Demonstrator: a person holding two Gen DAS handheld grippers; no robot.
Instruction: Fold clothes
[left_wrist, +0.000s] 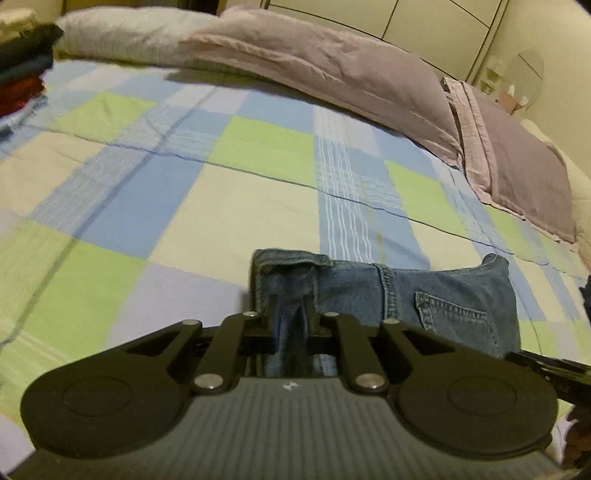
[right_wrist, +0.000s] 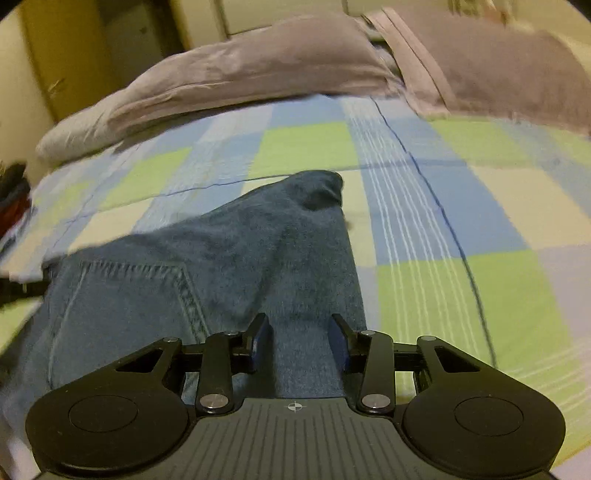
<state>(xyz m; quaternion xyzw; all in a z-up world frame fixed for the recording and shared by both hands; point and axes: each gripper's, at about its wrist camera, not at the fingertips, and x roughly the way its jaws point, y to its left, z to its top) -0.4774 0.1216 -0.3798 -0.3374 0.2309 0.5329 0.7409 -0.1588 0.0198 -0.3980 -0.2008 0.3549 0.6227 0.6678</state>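
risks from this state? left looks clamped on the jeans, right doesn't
1. The left gripper pinches only a thin edge of the jeans; heavy denim may slip out when lifted.
2. The right gripper is open over the denim, so one-sided support could skew the fold.
3. Motion blur in the right wrist view suggests fast movement, possibly dragging the bedspread.

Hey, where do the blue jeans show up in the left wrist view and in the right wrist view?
Left wrist: jeans at lower centre-right, waistband clamped in the left gripper.
Right wrist: jeans fill the lower left and centre, running under the open right gripper.
Shared landmark: the mauve pillow at the bed's head.
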